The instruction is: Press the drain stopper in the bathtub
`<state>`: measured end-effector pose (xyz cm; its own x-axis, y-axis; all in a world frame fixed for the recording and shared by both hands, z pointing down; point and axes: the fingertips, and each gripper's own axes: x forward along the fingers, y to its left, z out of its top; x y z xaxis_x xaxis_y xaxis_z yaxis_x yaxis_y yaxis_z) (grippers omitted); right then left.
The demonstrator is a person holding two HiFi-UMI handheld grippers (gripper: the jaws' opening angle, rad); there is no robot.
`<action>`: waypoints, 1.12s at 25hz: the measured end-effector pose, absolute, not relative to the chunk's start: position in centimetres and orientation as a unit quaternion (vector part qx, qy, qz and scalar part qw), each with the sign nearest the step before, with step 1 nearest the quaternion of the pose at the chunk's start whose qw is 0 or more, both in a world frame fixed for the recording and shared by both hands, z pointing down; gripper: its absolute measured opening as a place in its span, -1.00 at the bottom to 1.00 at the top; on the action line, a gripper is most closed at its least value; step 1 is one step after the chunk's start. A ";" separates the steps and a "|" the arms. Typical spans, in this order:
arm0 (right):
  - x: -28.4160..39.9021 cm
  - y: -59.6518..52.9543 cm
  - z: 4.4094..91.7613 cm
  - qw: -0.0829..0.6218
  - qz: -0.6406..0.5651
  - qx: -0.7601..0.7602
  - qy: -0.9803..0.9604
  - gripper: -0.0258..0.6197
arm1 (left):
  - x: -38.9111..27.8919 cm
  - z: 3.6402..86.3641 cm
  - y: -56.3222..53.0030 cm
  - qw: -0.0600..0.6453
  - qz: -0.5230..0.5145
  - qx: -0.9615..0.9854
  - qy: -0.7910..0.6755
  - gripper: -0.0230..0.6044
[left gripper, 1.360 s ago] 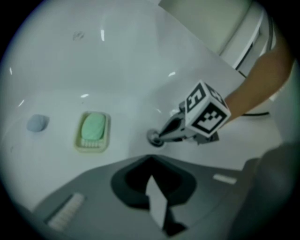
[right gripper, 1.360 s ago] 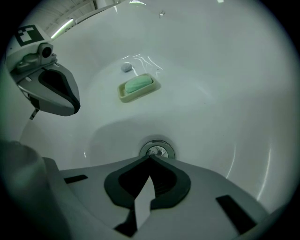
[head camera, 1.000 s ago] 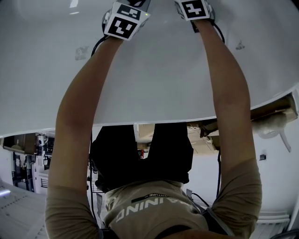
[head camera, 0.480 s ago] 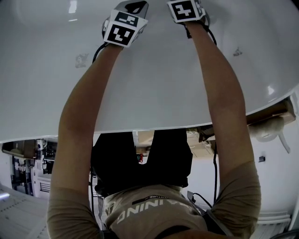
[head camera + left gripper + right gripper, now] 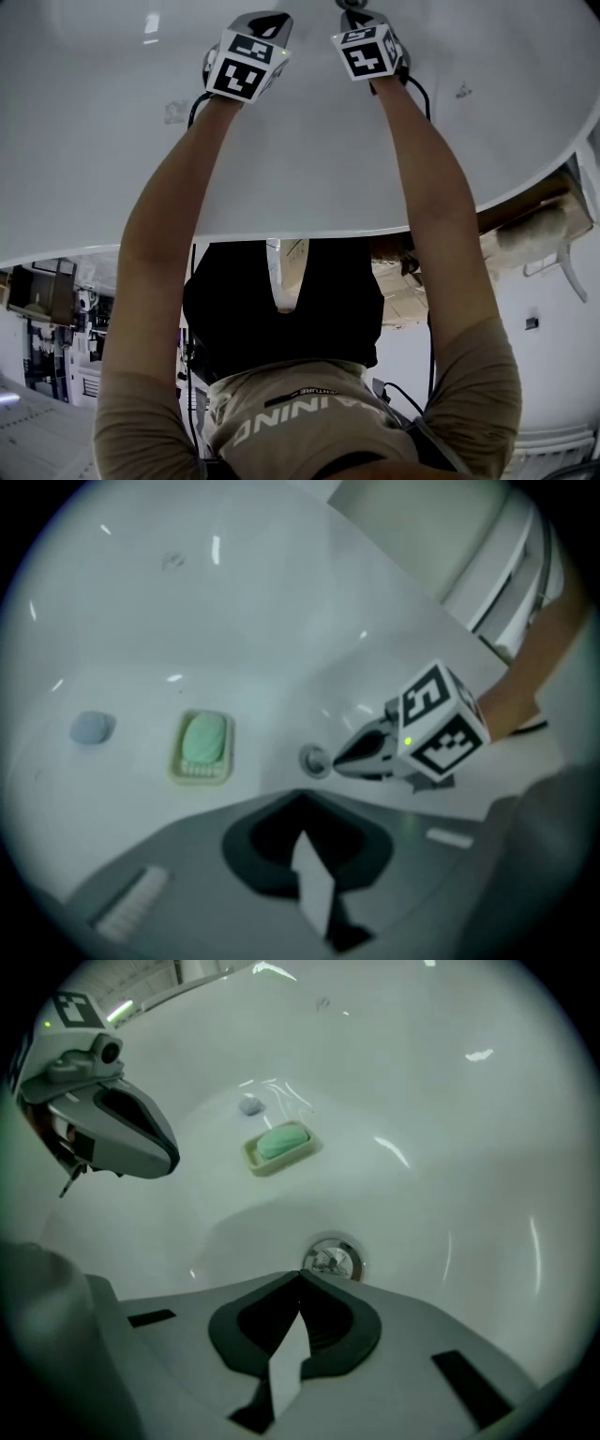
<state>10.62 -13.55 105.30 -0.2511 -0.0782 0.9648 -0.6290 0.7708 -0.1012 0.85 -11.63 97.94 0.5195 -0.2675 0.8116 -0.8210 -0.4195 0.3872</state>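
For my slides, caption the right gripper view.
Shut right gripper aimed at the chrome drain stopper, soap dish beyond.

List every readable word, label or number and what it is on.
"INING": upside down, partly cut off, on the shirt.
Small black label above it: too small to read.
Left marker cube and right marker cube: patterns only, no text.

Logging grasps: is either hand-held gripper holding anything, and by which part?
Nothing is held. The left hand-held gripper and right hand-held gripper both have jaws together and empty; the right one's tip points at the drain stopper.
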 end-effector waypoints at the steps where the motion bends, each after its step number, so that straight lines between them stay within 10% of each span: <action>1: 10.2 -13.5 104.2 0.556 0.247 0.236 -0.757 -0.89 | 0.8 97.1 -11.7 0.404 0.341 0.772 -0.353 -0.92; 28: 11.4 -12.7 55.5 0.309 0.261 0.388 -0.828 -0.89 | 3.3 52.4 -12.5 0.288 0.238 0.832 -0.411 -0.92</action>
